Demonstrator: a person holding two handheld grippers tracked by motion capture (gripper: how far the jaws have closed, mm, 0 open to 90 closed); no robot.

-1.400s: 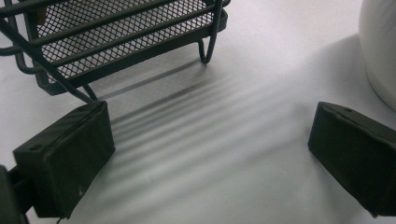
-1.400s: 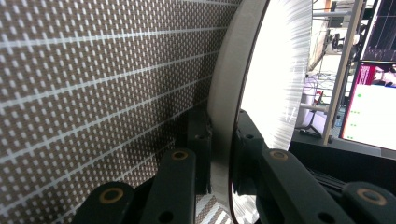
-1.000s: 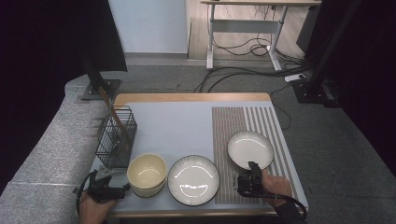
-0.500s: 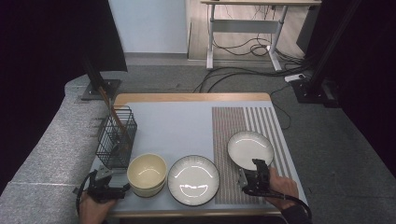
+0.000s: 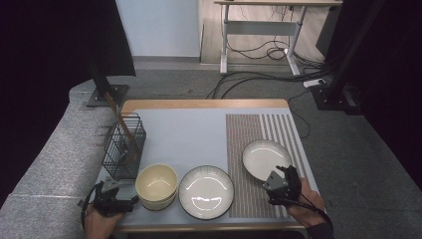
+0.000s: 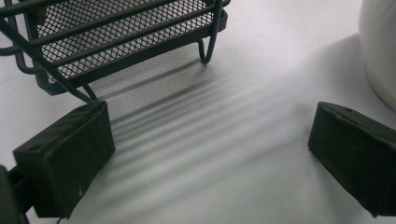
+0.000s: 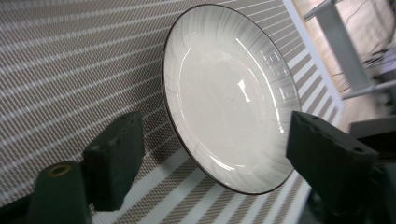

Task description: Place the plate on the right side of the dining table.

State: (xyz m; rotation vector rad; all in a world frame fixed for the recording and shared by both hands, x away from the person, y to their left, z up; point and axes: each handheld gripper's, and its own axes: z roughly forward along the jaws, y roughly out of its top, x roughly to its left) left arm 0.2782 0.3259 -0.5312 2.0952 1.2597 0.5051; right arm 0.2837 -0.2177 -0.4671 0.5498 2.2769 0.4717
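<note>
High view, right tool (image 5: 284, 180): sits at the near right of the worktop (image 5: 199, 129), just near of the small plate (image 5: 265, 158), jaws spread and just been opening, nothing between them.
High view, small plate: lies flat on the striped mat (image 5: 259, 134), right side, apart from the tool.
High view, left tool (image 5: 115, 195): rests at the near left corner, beside the cream bowl (image 5: 157, 184).
High view, big plate (image 5: 206, 191): near edge, between bowl and small plate.
High view, wire basket (image 5: 124, 147): left side, just far of the bowl, a wooden stick leaning out of it.
Left gripper view, left tool (image 6: 210, 154): jaws wide apart over bare worktop, gripping nothing; wire basket (image 6: 116, 37) just beyond, bowl (image 6: 380, 46) at the right.
Right gripper view, right tool (image 7: 219, 154): jaws parted, clear of the small plate (image 7: 229, 93), which lies on the striped mat (image 7: 70, 60) ahead of them.
</note>
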